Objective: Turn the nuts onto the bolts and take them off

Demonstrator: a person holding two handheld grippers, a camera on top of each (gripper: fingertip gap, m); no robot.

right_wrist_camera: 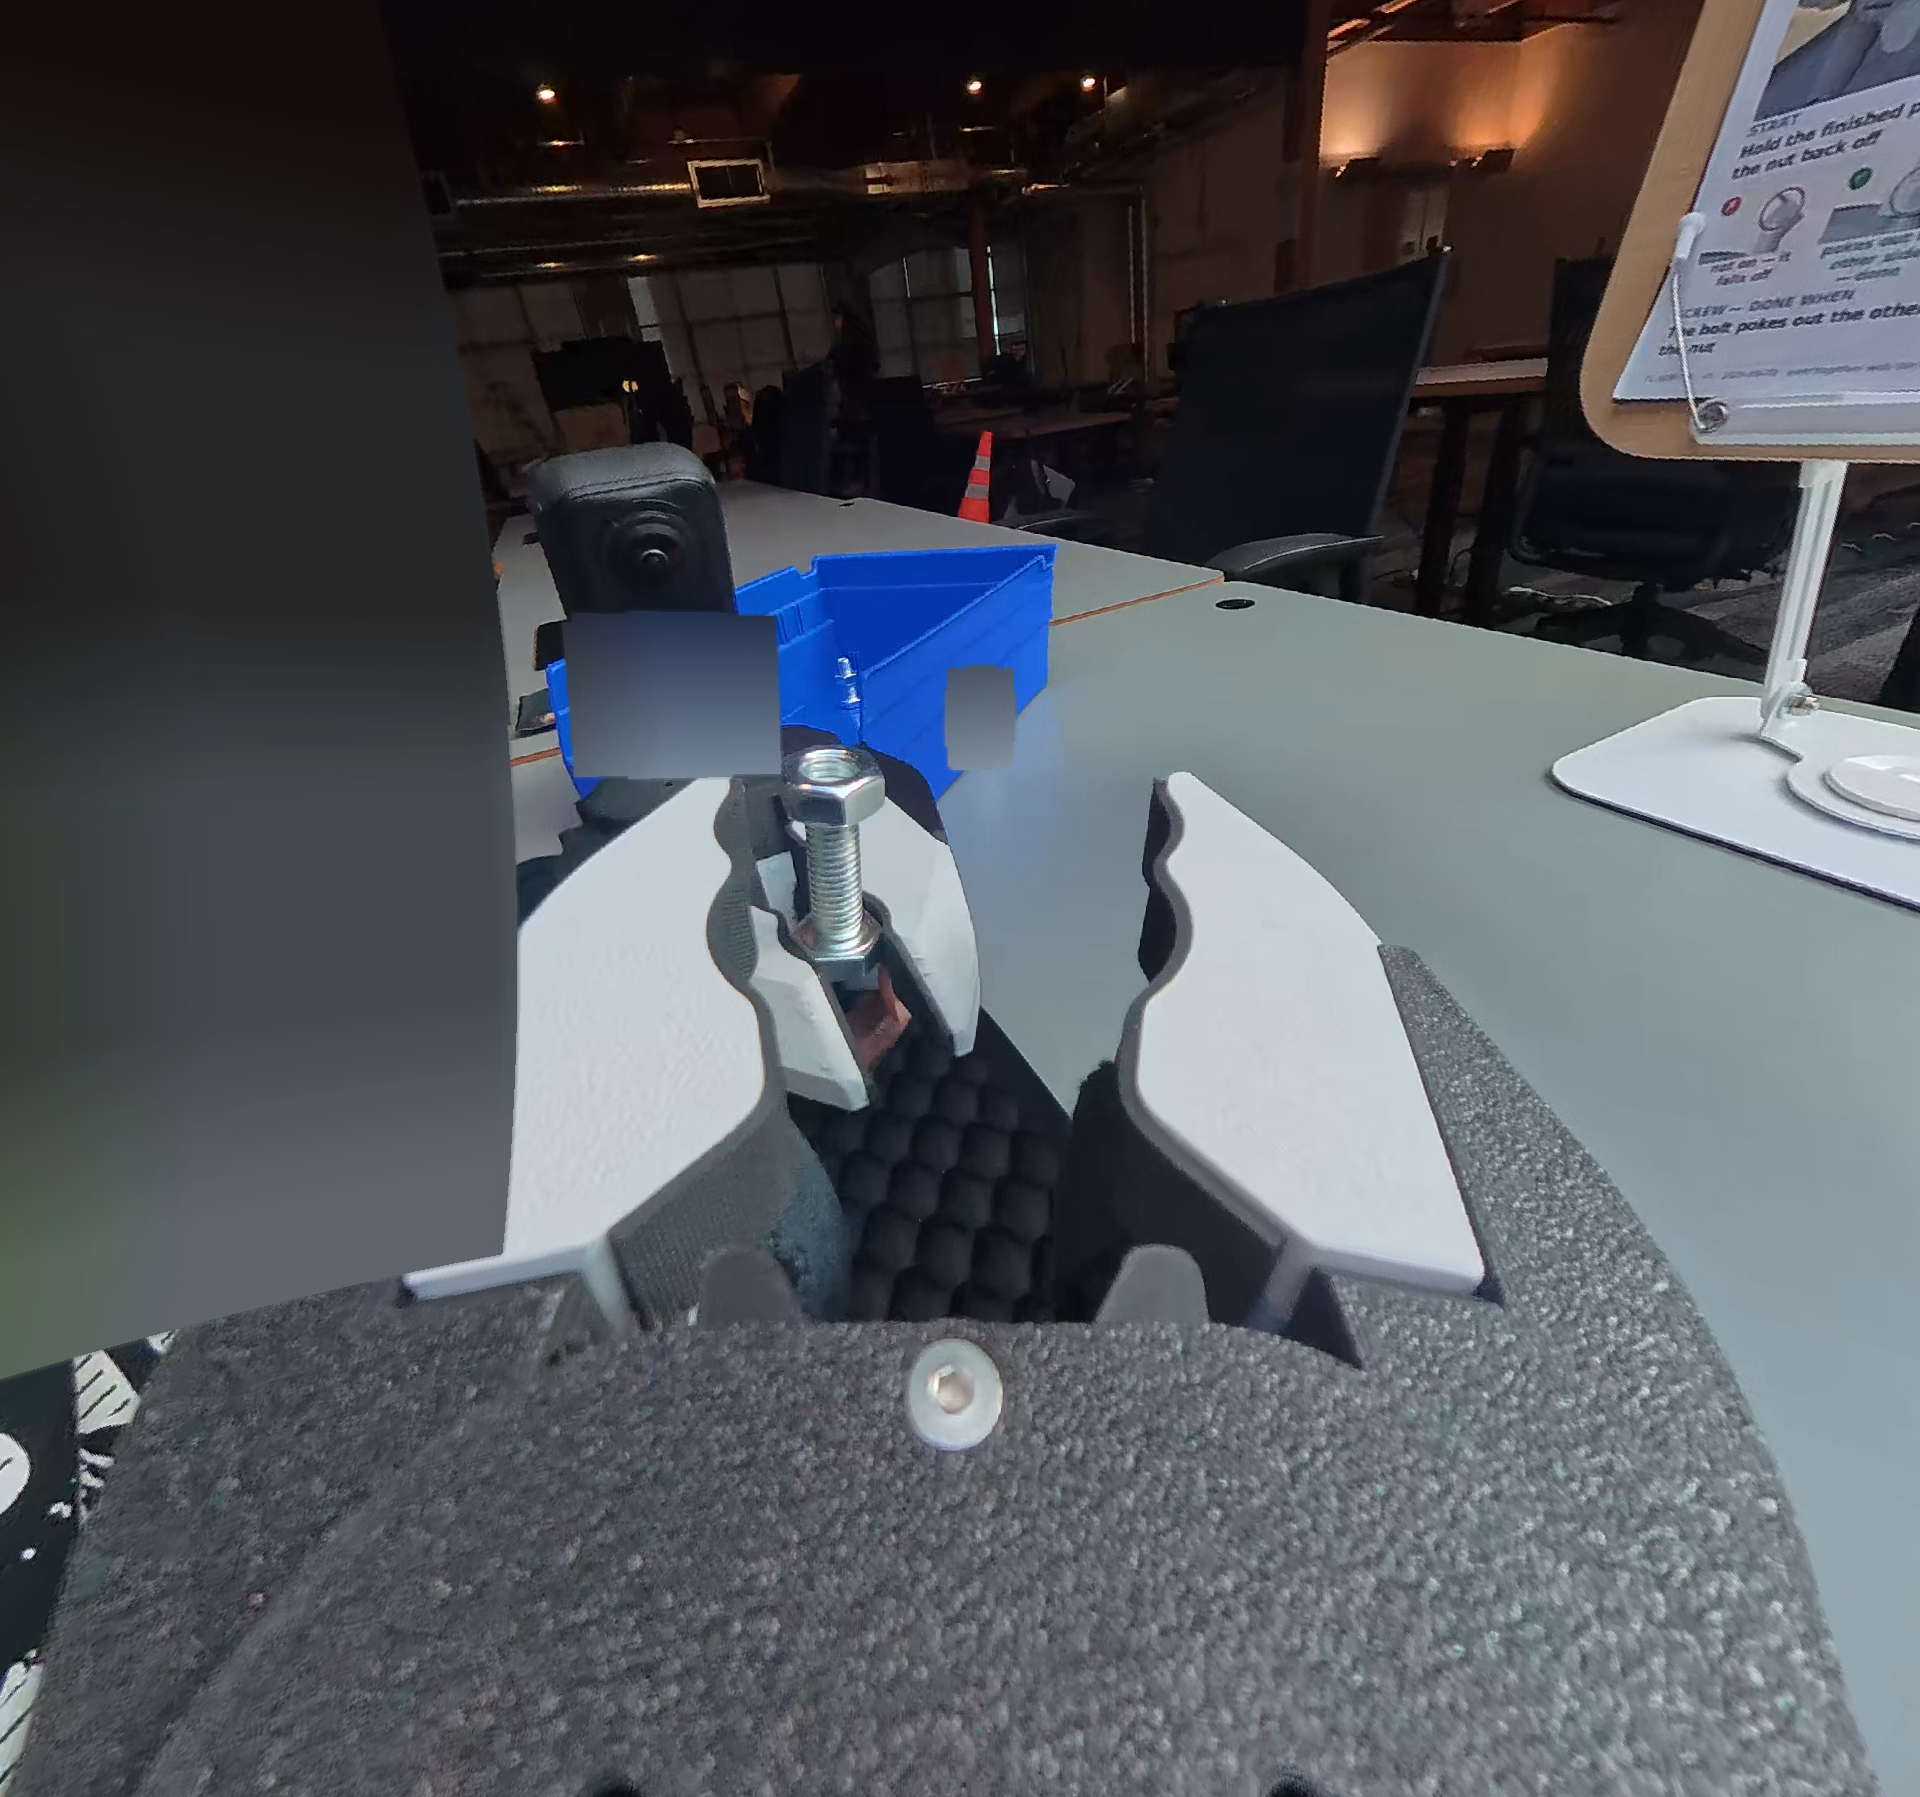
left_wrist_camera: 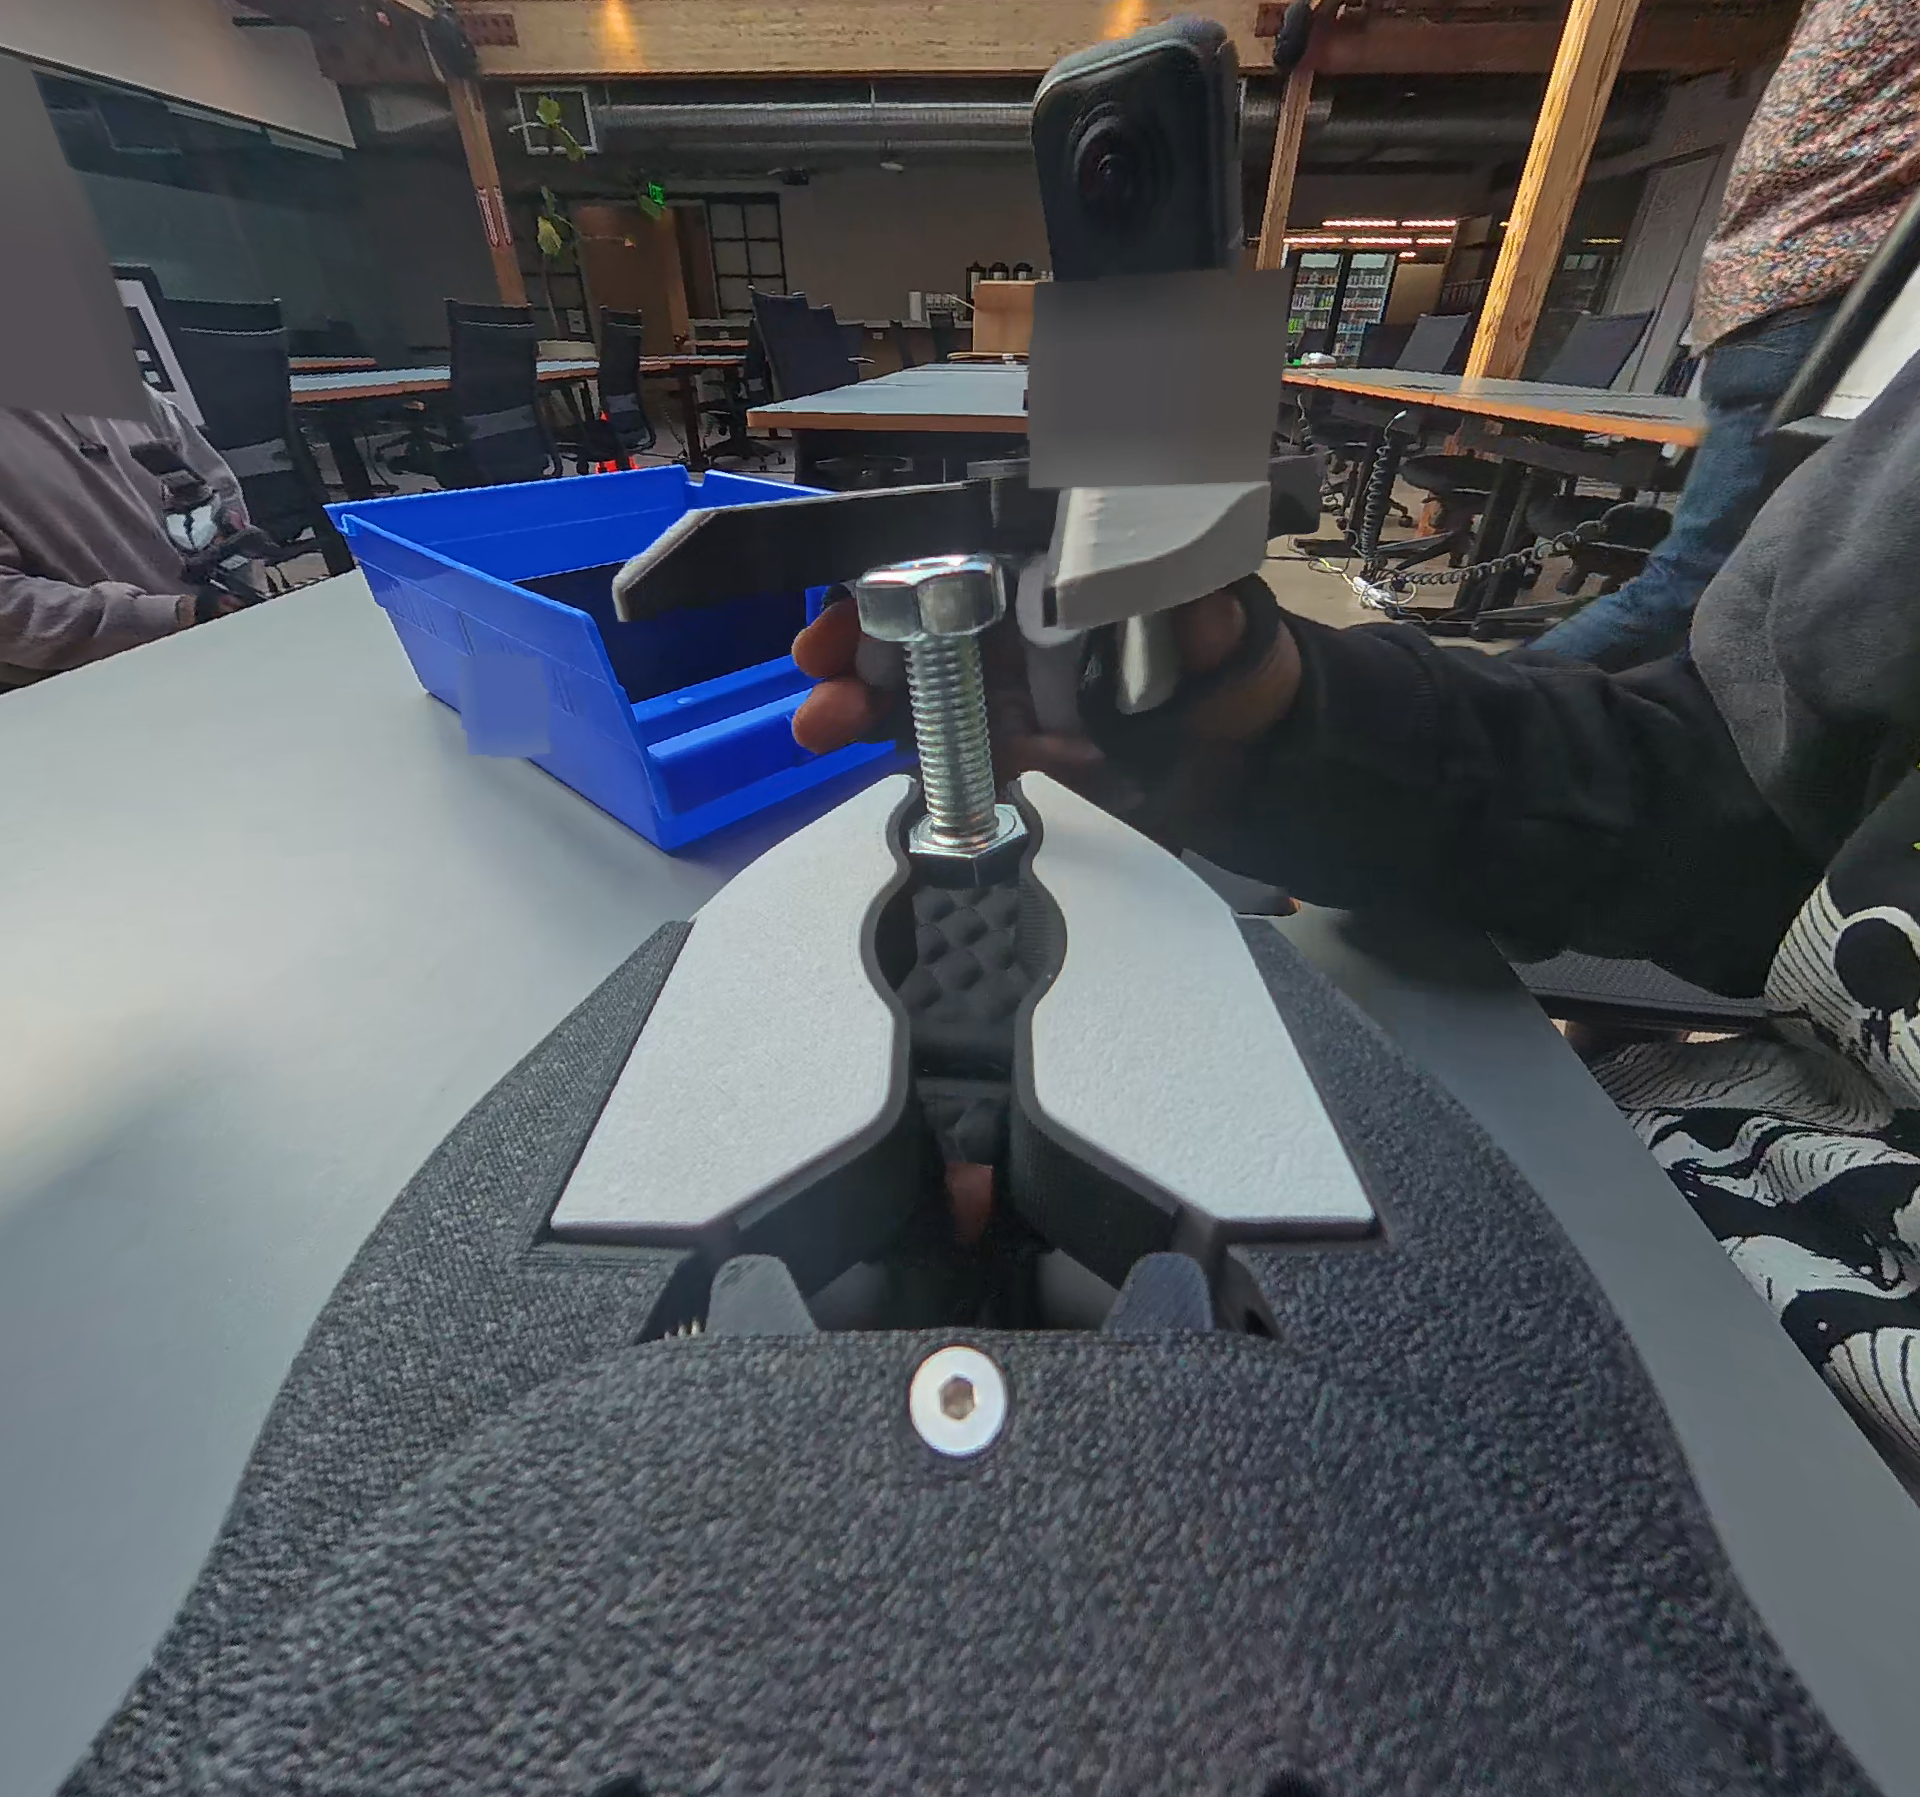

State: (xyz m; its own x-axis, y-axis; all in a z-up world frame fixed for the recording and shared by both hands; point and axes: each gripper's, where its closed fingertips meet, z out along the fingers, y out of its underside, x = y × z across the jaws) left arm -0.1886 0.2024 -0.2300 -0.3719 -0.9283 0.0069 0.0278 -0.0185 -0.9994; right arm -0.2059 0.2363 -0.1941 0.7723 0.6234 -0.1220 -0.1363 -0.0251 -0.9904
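Gripping the bolt [left_wrist_camera: 951,708] by its hex head, the left gripper [left_wrist_camera: 961,817] has its two fingers closed tight at the tips. The bolt stands upright out of them, with the thread pointing up. The nut [left_wrist_camera: 930,594] sits on the top end of the thread. In the right wrist view the hole of the nut is seen open from above, so only the lowest part of it is on the bolt.

The right gripper [right_wrist_camera: 945,786] is released, with its fingers spread wide and holding nothing. In its own view the bolt and the nut are between the two fingers, much closer to the left finger [right_wrist_camera: 623,968] than to the right finger [right_wrist_camera: 1278,1020]. In the left wrist view one dark finger of the right gripper passes just behind the nut, at the height of its top edge. I cannot tell if it touches the nut. A hand [left_wrist_camera: 1236,646] in a black sleeve holds the handle of this gripper, below and behind the nut.

Both grippers are above a grey table [left_wrist_camera: 260,916]. A blue bin [left_wrist_camera: 499,604] stands on the table just behind them, with its low open side turned to the left gripper. In the right wrist view some small metal parts [right_wrist_camera: 847,682] show inside the bin, too small to name. At the right edge of that view a card [right_wrist_camera: 1766,189] stands on a white stand [right_wrist_camera: 1714,791] on the table, well apart from the bolt.
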